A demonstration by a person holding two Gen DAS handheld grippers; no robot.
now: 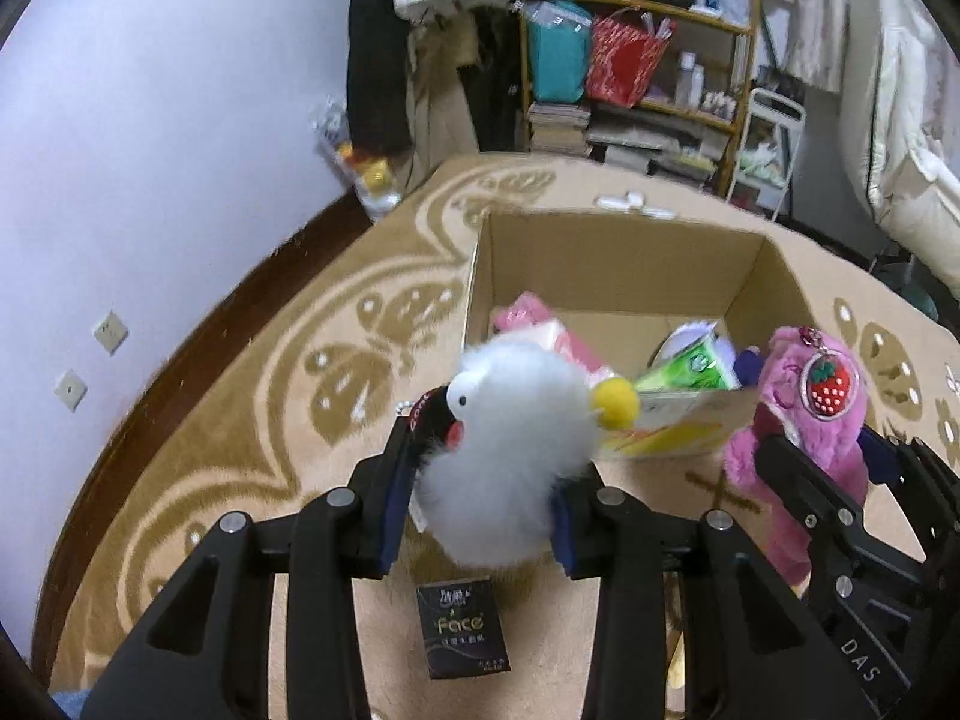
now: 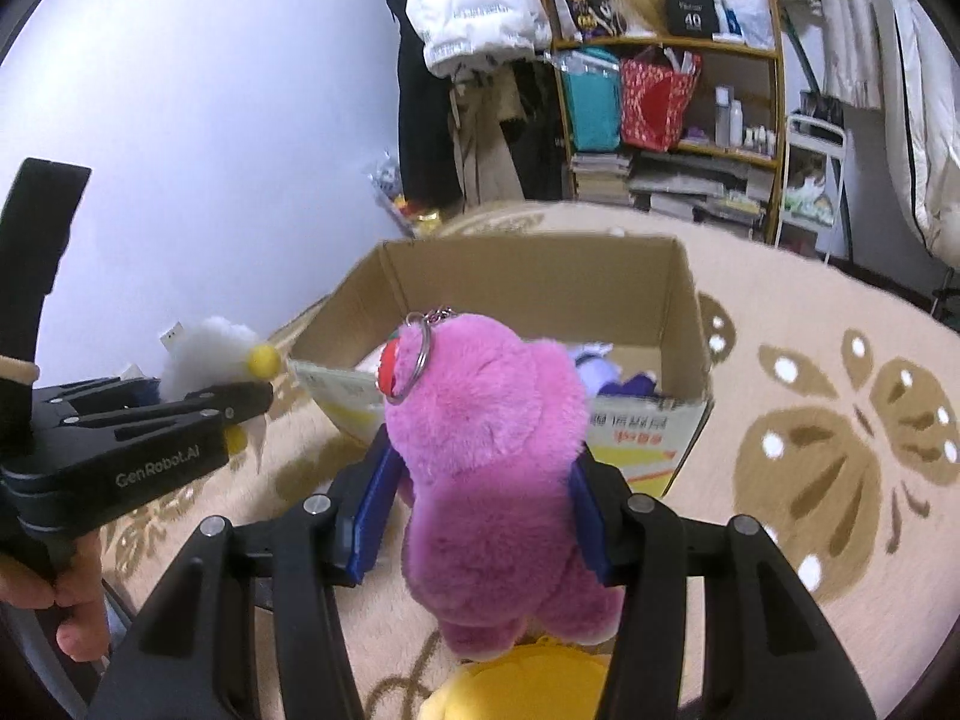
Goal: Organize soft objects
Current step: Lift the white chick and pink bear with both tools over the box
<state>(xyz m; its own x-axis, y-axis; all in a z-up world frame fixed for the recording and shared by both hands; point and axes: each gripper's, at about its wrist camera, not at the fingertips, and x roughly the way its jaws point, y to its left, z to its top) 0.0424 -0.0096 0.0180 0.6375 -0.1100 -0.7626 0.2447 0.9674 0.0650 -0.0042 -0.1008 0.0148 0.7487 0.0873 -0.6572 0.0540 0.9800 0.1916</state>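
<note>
My left gripper is shut on a fluffy white bird plush with a yellow beak, held above the carpet just in front of the open cardboard box. My right gripper is shut on a pink plush bear with a strawberry keyring, also held before the box. The bear shows at the right of the left wrist view, and the white bird shows at the left of the right wrist view. The box holds a pink pack, a green pack and a purple soft toy.
A black tissue pack lies on the patterned beige carpet below the left gripper. A yellow plush lies under the right gripper. A cluttered shelf and hanging clothes stand at the back; a white wall lies left.
</note>
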